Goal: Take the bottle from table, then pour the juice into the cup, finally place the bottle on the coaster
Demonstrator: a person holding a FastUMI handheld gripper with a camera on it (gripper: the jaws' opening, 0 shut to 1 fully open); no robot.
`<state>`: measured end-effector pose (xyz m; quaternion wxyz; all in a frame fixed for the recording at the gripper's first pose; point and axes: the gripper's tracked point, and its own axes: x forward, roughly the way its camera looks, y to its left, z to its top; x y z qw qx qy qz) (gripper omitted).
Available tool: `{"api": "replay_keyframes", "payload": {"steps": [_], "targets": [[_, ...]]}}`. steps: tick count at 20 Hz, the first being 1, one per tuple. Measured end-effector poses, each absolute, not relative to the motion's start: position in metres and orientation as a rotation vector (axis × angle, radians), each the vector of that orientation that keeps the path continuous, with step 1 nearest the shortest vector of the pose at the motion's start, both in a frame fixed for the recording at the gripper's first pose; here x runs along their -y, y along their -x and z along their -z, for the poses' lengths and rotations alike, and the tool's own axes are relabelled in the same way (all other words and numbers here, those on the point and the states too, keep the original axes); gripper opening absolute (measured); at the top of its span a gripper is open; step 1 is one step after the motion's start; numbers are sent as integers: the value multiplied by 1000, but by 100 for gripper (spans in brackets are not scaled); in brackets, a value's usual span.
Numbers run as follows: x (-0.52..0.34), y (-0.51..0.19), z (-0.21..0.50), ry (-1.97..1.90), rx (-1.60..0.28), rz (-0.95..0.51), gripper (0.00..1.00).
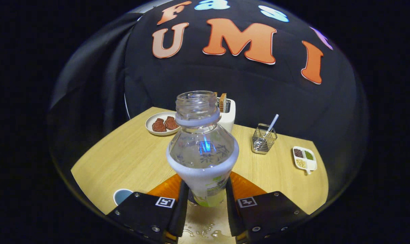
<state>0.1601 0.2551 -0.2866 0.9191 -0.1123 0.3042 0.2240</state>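
Gripper [205, 200] clenched on the uncapped bottle [203, 149], held upright; the cup [121, 195] sits beside the left finger. A hasty tilt risks spilling juice onto the table [130, 152].

- Table [130, 159]: light wood grain, black cloth wall behind it.
- Plate [161, 123]: round, white, at the far edge about 11 o'clock on the table; two brown, meat-like chunks on it, side by side and touching.
- Toaster [228, 117]: white, at the far edge near 12 o'clock, just right of the plate; two brown slices stand upright in the slots.
- Wire basket [264, 139]: metal, square, about 1 o'clock, right of the toaster; a utensil leans in it, handle tilted up to the right.
- Divided dish [305, 158]: white, about 3 o'clock near the table's right edge; three compartments with dark, green and pale fillings.
- Wet drops [205, 228]: at 6 o'clock on the near table surface.
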Motion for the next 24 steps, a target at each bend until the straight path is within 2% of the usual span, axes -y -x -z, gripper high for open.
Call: {"api": "replay_keyframes", "payload": {"steps": [6, 17, 20, 24], "targets": [[-257, -186, 321, 152, -649, -455, 52], [-263, -175, 365, 138, -690, -501, 53], [-262, -171, 366, 152, -693, -508, 62], [-258, -163, 365, 182, -702, -505, 69]]}}
